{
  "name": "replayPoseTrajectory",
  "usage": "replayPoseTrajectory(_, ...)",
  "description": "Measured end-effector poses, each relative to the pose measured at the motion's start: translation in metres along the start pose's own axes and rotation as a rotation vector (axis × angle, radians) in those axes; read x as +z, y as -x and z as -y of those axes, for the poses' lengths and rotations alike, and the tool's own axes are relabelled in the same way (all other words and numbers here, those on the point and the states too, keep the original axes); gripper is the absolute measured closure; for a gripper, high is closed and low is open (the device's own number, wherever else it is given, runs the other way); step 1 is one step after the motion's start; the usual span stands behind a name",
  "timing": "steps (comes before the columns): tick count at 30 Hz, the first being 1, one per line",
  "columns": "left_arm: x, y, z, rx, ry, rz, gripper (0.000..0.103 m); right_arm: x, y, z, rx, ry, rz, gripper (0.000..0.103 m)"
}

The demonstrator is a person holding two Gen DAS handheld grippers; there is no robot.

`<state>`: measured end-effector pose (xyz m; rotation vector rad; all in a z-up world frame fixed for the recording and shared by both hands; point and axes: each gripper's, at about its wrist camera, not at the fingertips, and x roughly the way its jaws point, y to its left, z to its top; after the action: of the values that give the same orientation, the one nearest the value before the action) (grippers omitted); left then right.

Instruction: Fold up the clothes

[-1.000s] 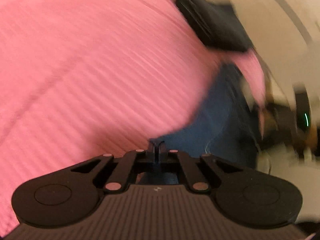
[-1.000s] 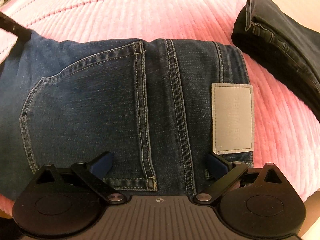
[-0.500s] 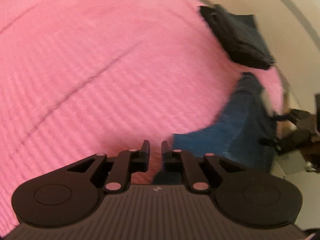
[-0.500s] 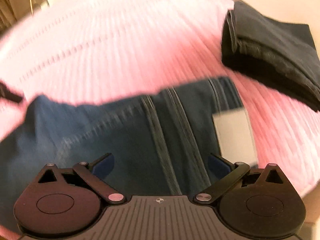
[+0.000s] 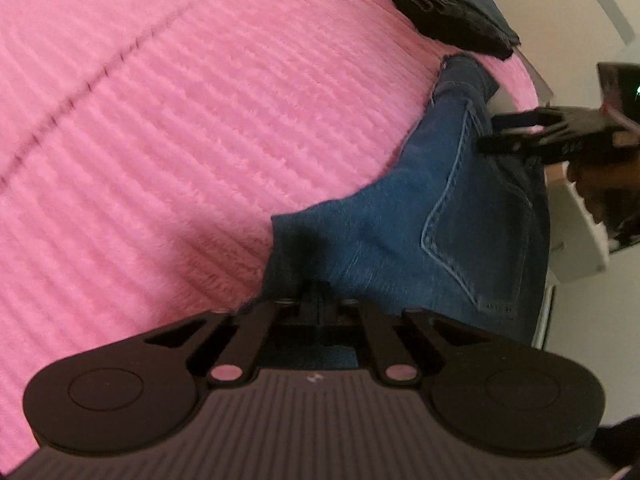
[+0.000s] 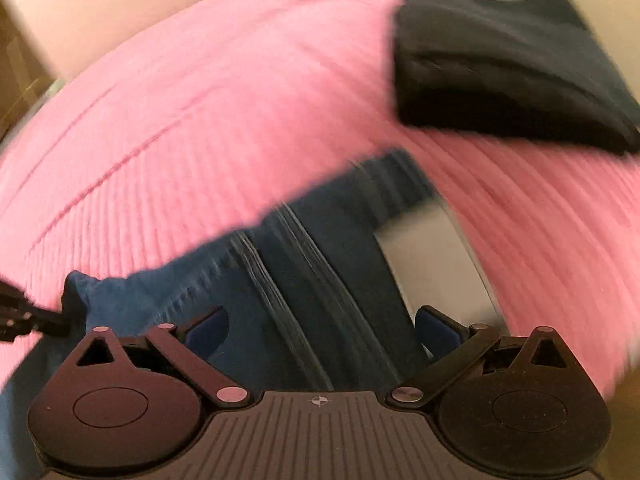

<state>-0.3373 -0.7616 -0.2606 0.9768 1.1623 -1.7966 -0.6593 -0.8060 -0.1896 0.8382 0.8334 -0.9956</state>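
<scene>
Folded blue jeans (image 5: 432, 216) lie on a pink ribbed blanket (image 5: 160, 140). My left gripper (image 5: 320, 300) is shut on the jeans' near folded corner. In the right wrist view the jeans (image 6: 304, 272) show a back seam and a grey waist patch (image 6: 432, 256), blurred by motion. My right gripper (image 6: 320, 328) is open, its fingers spread over the waist end of the jeans. It also shows in the left wrist view (image 5: 532, 136) at the jeans' far edge.
A folded dark garment (image 6: 500, 72) lies on the blanket beyond the jeans, seen too in the left wrist view (image 5: 444, 4). The blanket's edge and a pale wall or floor (image 5: 572, 8) lie to the right.
My left gripper opened briefly, then closed on the jeans' corner. My right gripper has pulled back and tilted, so the jeans sit lower in its view and the dark garment looks nearer.
</scene>
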Motion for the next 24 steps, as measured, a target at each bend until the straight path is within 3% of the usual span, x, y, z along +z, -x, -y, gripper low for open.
replayPoseTrajectory(2,-0.006,0.013,0.001,0.002,0.018,0.003,0.098,-0.020,0.004,0.019,-0.015,-0.080,-0.025,0.001)
replayPoseTrajectory(4,-0.014,0.016,0.007,0.008,0.025,-0.008,0.098,-0.032,0.005,0.032,0.011,-0.080,-0.022,0.001)
replayPoseTrajectory(8,-0.028,0.010,0.017,0.032,0.024,-0.032,0.098,-0.026,-0.006,0.028,0.025,0.001,-0.024,0.001)
replayPoseTrajectory(11,-0.032,0.010,0.022,0.056,0.024,-0.037,0.098,-0.019,-0.001,0.018,-0.008,0.012,0.045,0.001)
replayPoseTrajectory(16,-0.034,0.029,0.036,0.067,0.017,-0.022,0.093,-0.019,0.019,0.029,-0.173,-0.112,0.119,0.001)
replayPoseTrajectory(18,-0.038,0.037,0.043,0.071,0.016,-0.011,0.091,-0.018,0.015,0.046,-0.205,-0.206,0.094,0.002)
replayPoseTrajectory(19,-0.041,0.040,0.045,0.072,0.020,-0.008,0.091,-0.020,0.012,0.059,-0.193,-0.298,0.080,0.005)
replayPoseTrajectory(20,-0.044,0.042,0.047,0.072,0.026,-0.006,0.091,-0.021,0.010,0.072,-0.179,-0.387,0.068,0.029)
replayPoseTrajectory(21,-0.049,0.044,0.049,0.074,0.034,-0.006,0.091,-0.022,0.009,0.081,-0.157,-0.455,0.060,0.044)
replayPoseTrajectory(22,-0.054,0.045,0.050,0.074,0.045,-0.011,0.091,-0.022,0.009,0.089,-0.137,-0.516,0.055,0.045)
replayPoseTrajectory(24,-0.062,0.043,0.052,0.072,0.062,-0.028,0.091,-0.021,0.015,0.087,-0.139,-0.502,0.070,0.065)
